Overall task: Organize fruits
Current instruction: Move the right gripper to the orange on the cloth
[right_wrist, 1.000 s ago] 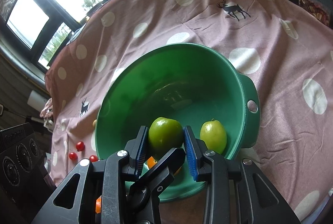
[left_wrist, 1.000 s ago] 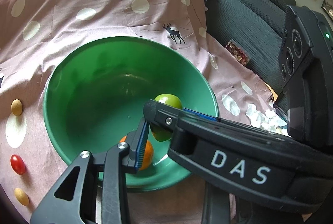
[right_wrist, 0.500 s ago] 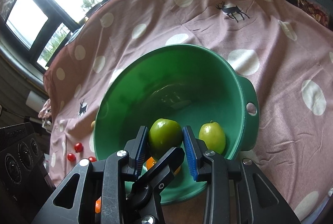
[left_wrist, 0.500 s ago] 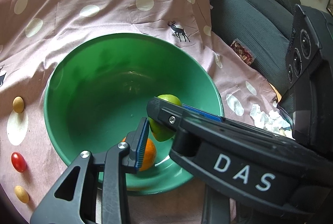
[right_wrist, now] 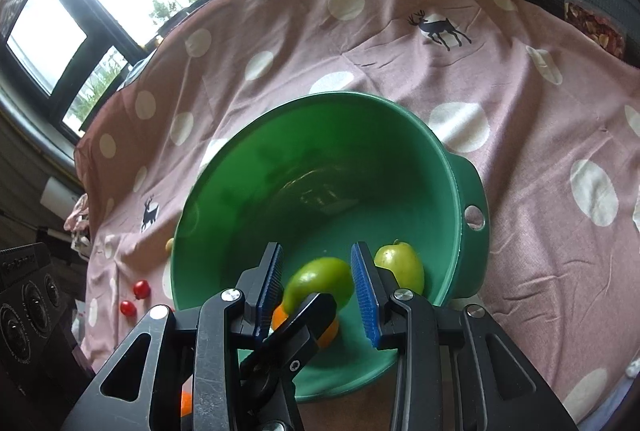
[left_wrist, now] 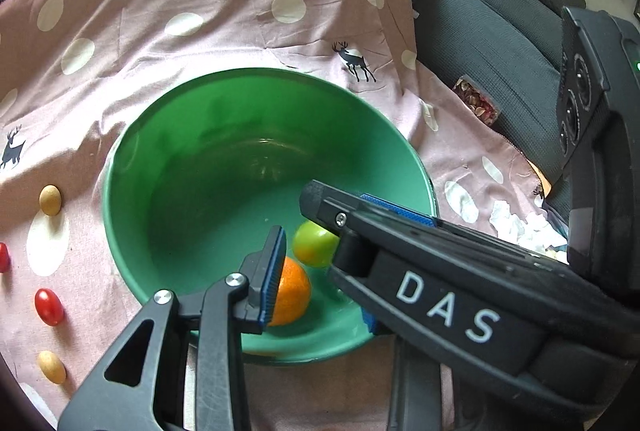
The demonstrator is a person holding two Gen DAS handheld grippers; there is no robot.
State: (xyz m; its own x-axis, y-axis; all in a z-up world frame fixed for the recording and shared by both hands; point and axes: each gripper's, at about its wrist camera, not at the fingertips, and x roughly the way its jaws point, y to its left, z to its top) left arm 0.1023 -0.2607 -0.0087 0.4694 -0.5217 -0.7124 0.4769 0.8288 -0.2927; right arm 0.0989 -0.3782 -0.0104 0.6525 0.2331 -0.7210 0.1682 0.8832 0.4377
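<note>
A green bowl [left_wrist: 168, 167] [right_wrist: 248, 199] sits on a pink polka-dot cloth. Inside it lie an orange [left_wrist: 292, 291], a green fruit [right_wrist: 320, 281] [left_wrist: 314, 245] and a second yellow-green fruit [right_wrist: 400, 267]. My right gripper [right_wrist: 318, 285] is open over the bowl's near side, the green fruit loose between its blue pads, blurred. My left gripper shows one finger [left_wrist: 270, 279] beside the orange; the other is hidden behind the right gripper's body [left_wrist: 440, 291], which crosses the left wrist view.
Red cherry tomatoes [left_wrist: 49, 306] [right_wrist: 140, 289] and small yellow fruits [left_wrist: 50, 199] lie on the cloth left of the bowl. A grey sofa [left_wrist: 500, 11] stands to the right with a snack packet [left_wrist: 478, 103]. Crumpled white paper [left_wrist: 516, 227] lies by the cloth's right edge.
My right gripper has opened and the green fruit it held has dropped lower into the bowl, beside the orange. The left wrist view has pulled back a little.
</note>
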